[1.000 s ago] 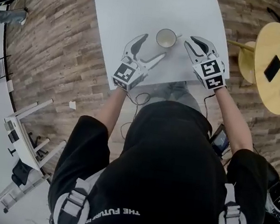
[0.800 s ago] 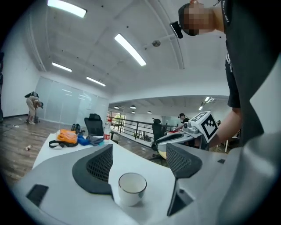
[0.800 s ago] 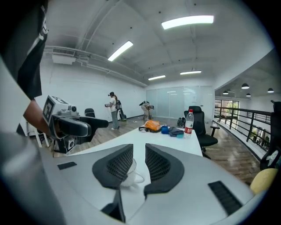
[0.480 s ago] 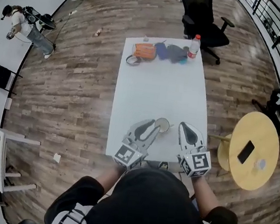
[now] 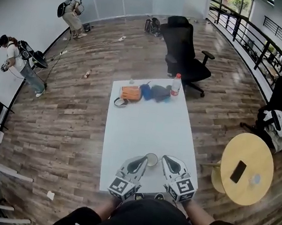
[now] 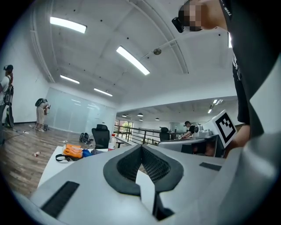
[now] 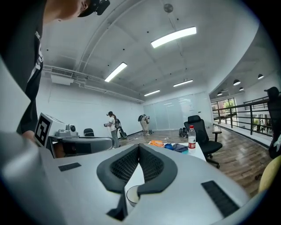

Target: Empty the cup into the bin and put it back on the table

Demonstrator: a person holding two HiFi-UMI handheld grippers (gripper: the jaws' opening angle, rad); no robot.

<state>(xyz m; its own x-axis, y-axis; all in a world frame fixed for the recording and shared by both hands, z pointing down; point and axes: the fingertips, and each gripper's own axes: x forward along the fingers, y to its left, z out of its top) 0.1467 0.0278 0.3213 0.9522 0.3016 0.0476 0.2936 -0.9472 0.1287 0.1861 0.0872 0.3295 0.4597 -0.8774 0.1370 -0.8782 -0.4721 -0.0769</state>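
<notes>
On the white table (image 5: 144, 127), the cup (image 5: 151, 159) stood between the left gripper (image 5: 139, 163) and the right gripper (image 5: 170, 163), below their tips; both had just closed, empty.

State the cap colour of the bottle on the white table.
Red. The bottle shows best in the right gripper view.

Left gripper (image 5: 138, 164) and right gripper (image 5: 170, 164) are held side by side before the torso, pointing roughly level. Both jaw pairs have just closed: pads together, nothing between.
</notes>
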